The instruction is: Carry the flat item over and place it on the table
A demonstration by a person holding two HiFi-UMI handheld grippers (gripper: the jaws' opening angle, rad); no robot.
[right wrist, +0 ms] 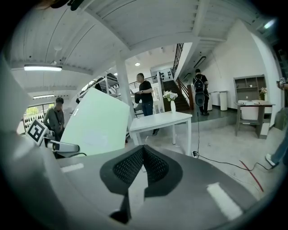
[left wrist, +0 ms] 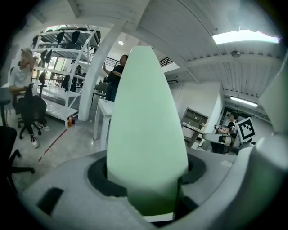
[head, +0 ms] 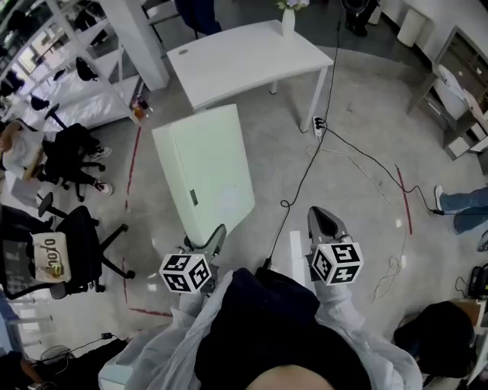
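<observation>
left gripper [head: 216, 236] has its jaws clamped on the near edge of the flat panel [head: 204, 171], a pale mint-green sheet, smooth and matte, with rounded corners and a thin edge. in the left gripper view the panel [left wrist: 146, 126] rises straight out from between the grey jaws and fills the middle. it's up in the air, tilted, over the glossy grey floor [head: 358, 129], on the near side of the white counter [head: 244, 61] and not on it. right gripper [head: 326, 222] is out beside it, carrying nothing: its ribbed black pads [right wrist: 130, 166] are pressed together at the tip. from that side the panel [right wrist: 94, 123] shows as a broad slanted slab left of the counter [right wrist: 159, 120]. a slim white vase [head: 288, 19] stands at the counter's far edge, and a black cable [head: 305, 175] snakes across the floor.
</observation>
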